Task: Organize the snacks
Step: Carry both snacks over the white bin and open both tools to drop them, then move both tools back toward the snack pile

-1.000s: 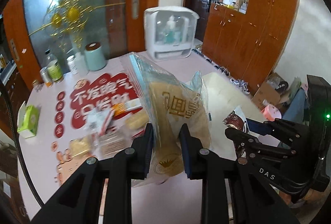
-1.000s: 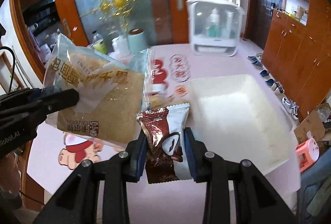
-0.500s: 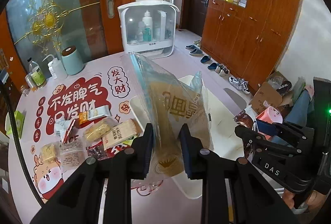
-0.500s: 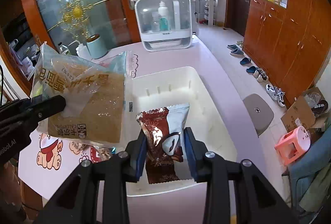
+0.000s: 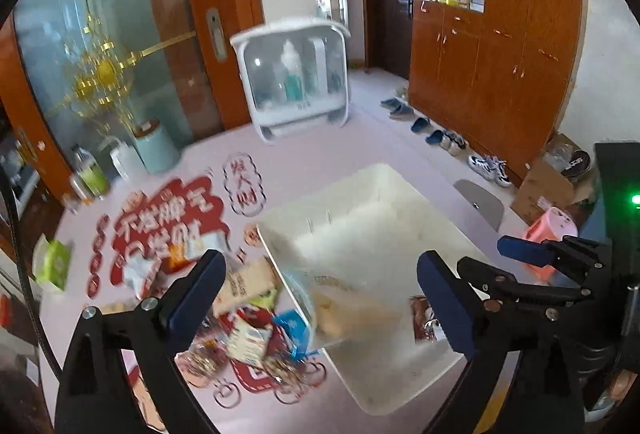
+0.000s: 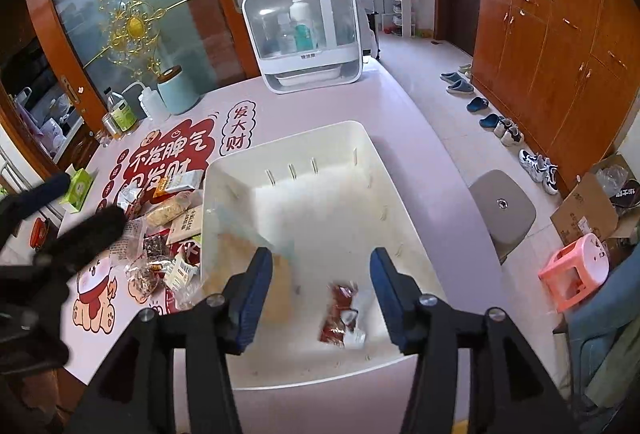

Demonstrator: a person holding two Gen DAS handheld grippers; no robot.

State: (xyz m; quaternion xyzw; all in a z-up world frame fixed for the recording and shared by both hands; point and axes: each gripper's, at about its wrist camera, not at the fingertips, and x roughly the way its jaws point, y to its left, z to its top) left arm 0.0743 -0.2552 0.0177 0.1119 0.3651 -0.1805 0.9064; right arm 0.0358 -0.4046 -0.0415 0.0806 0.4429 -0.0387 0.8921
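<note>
A white rectangular bin [image 6: 360, 137] [image 5: 384, 173] stands on the pink table. A large clear bag of tan snack [image 6: 240, 254] [image 5: 340, 314] lies blurred against the bin's left wall. A small brown and white packet [image 6: 340, 318] [image 5: 424, 318] lies on the bin floor near the front. My right gripper [image 6: 320, 282] is open and empty above the bin's front part. My left gripper [image 5: 320, 294] is open and empty above the bin's left rim. A pile of several snack packets [image 6: 164, 234] [image 5: 248, 322] lies on the table left of the bin.
A white clear-fronted cabinet [image 6: 304, 33] stands at the table's far edge. A mint canister [image 6: 176, 89], bottles [image 6: 120, 113] and a green tissue box [image 6: 80, 185] sit at the far left. A grey stool [image 6: 500, 209] and a pink stool [image 6: 576, 270] stand on the floor right.
Both grippers have opened. The big tan bag and the brown packet have dropped from them into the white bin.
</note>
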